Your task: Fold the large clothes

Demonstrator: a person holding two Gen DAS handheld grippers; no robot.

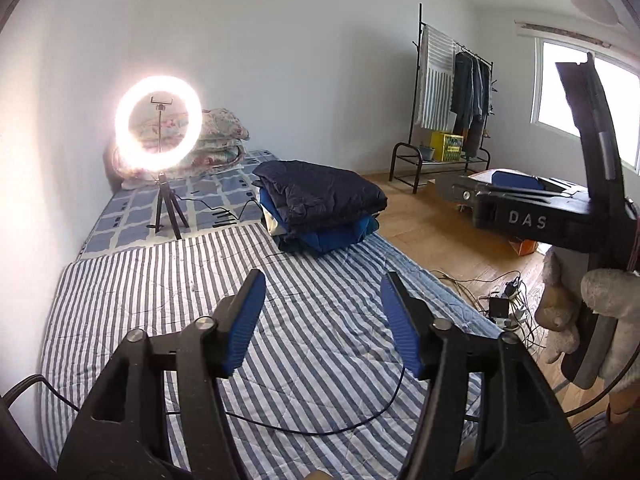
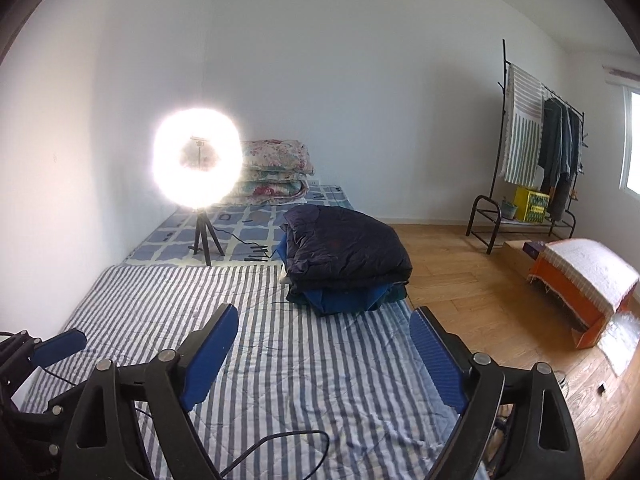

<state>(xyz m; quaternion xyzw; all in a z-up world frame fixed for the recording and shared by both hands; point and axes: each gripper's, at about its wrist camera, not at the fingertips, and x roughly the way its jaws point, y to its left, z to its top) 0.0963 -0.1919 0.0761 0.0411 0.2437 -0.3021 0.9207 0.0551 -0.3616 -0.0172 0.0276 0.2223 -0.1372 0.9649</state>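
Striped quilt lies bare beneath both tongs. Left gripper gapes, nothing between its pads; right gripper likewise, wider. Folded dark clothes stacked at the quilt's far edge, beside ring light.

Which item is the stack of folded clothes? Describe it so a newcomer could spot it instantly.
Start at the striped quilt covering the mattress and follow it to its far end, by the wooden floor. The stack of folded clothes sits there: a dark navy padded garment on blue ones, unlike the floral bedding against the wall.
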